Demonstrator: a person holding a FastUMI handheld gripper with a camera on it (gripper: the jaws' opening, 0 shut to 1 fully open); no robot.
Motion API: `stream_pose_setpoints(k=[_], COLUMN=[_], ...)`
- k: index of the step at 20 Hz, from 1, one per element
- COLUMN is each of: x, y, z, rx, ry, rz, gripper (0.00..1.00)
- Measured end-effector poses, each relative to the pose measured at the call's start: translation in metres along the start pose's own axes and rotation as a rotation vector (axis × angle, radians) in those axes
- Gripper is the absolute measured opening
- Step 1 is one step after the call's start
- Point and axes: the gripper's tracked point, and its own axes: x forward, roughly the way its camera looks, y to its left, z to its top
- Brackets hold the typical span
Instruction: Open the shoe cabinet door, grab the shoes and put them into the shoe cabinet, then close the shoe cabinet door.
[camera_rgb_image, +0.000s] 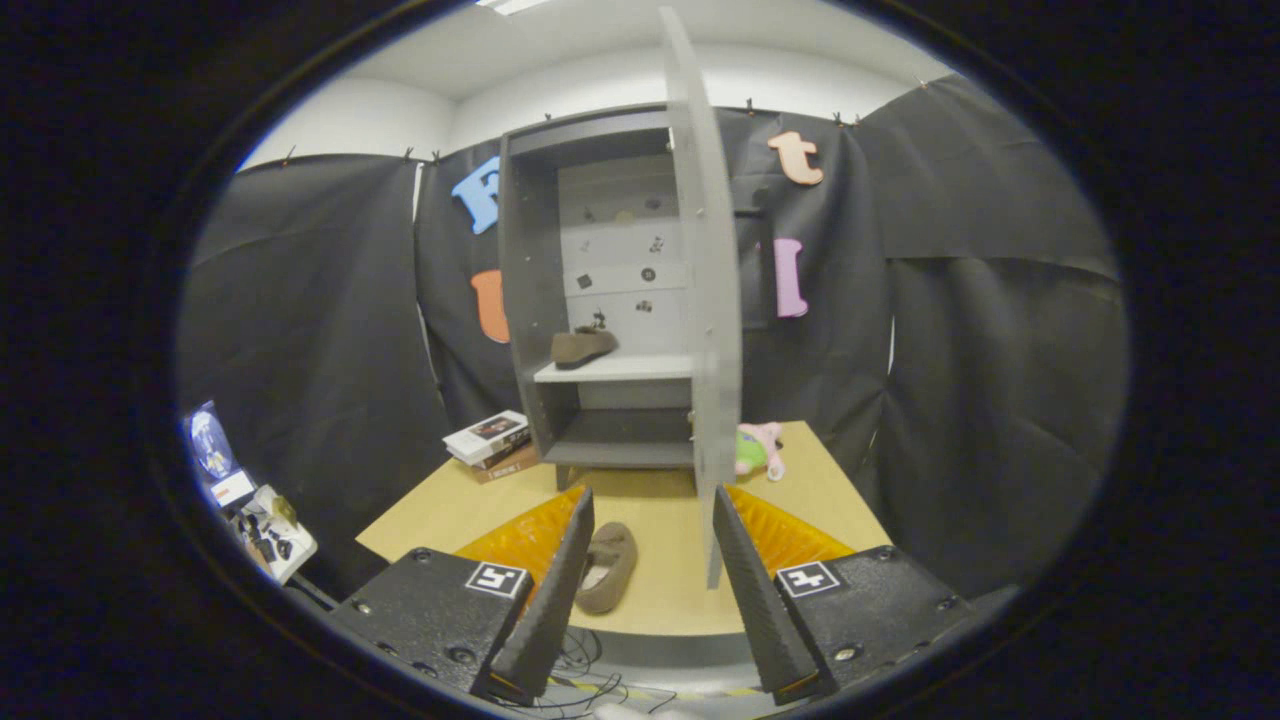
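Observation:
A grey shoe cabinet (530, 280) stands at the back of the wooden table (830, 500). Its door (708, 300) is swung wide and points edge-on toward me. One brown shoe (582, 346) rests on the white middle shelf (615, 369) inside. A second brown shoe (606, 567) lies on the table near its front edge, just ahead of my left finger (555, 590). My gripper (652, 500) is open, with nothing between its fingers, and sits well back from the cabinet. The door's lower edge is close to my right finger (750, 590).
A stack of books (490, 443) lies on the table left of the cabinet. A pink and green plush toy (758, 450) sits to the right, behind the door. Off the table to the left is a cluttered white surface (270, 535). Cables (590, 675) lie below.

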Motion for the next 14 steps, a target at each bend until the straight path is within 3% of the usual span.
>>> stream_pose_setpoints(k=[7,14], x=[0.075,0.18], y=[0.092,0.108], z=[-0.104,-0.186], rx=[-0.057,0.037], ry=[0.145,0.298], rz=[0.057,0.037], gripper=[0.77,0.81])
